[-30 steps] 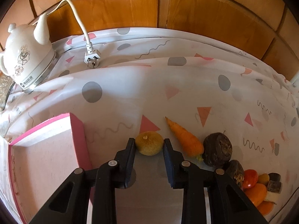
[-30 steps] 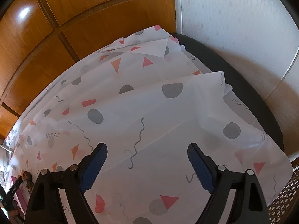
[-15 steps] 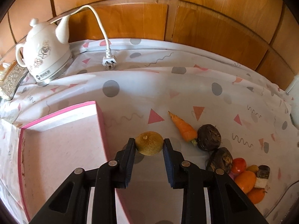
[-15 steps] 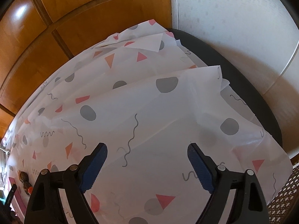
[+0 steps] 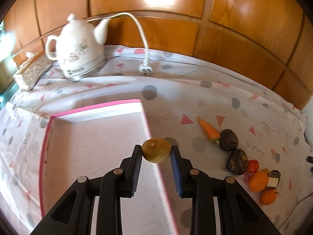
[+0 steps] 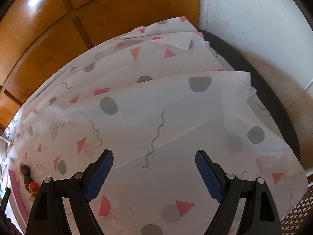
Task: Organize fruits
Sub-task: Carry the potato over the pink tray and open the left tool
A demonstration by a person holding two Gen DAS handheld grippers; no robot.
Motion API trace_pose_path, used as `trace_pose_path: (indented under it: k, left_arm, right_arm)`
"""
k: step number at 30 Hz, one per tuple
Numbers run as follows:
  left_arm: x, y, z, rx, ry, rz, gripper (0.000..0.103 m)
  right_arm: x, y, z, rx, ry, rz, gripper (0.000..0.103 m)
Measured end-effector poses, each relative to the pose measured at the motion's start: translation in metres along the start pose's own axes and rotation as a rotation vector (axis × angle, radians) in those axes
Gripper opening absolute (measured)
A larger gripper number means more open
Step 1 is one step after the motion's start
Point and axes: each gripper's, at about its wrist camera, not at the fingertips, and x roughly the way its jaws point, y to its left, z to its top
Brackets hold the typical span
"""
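My left gripper point(image 5: 156, 148) is shut on a round brownish-yellow fruit point(image 5: 156, 152), held in the air over the right rim of the pink-edged tray point(image 5: 97, 108). To the right on the cloth lie a carrot point(image 5: 209, 129), two dark round roots point(image 5: 228, 137), a red tomato point(image 5: 252, 166) and two oranges point(image 5: 258, 181). My right gripper point(image 6: 154, 154) hangs over bare patterned cloth with its jaws wide and closing slightly, nothing between them. The same produce pile point(image 6: 27, 176) shows small at the far left of the right wrist view.
A white kettle point(image 5: 78, 49) stands at the back left, its cord and plug point(image 5: 145, 69) lying on the cloth. A glittery box point(image 5: 31, 70) sits beside it. Wooden panels back the table. On the right the cloth ends at a dark table edge point(image 6: 273, 105).
The left gripper has carried the fruit up and to the left, from beside the carrot to over the tray's right rim. The right gripper has barely moved.
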Motion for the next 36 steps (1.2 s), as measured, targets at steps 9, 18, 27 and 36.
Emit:
trace_pose_path:
  k: [9, 18, 27, 36]
  left_arm:
    - [-0.017, 0.034, -0.016, -0.055, -0.016, 0.067, 0.03]
    - [-0.029, 0.05, -0.037, -0.082, -0.033, 0.119, 0.03]
    - [-0.043, 0.07, -0.058, -0.142, -0.06, 0.167, 0.03]
    - [-0.059, 0.085, -0.077, -0.187, -0.087, 0.19, 0.03]
  right_arm:
    - [-0.02, 0.056, -0.012, -0.255, -0.067, 0.198, 0.075]
    - [-0.03, 0.115, -0.05, -0.576, -0.078, 0.28, 0.056]
    - [-0.036, 0.135, -0.072, -0.707, -0.089, 0.309, 0.052]
    - [-0.047, 0.158, -0.102, -0.858, -0.087, 0.39, 0.05]
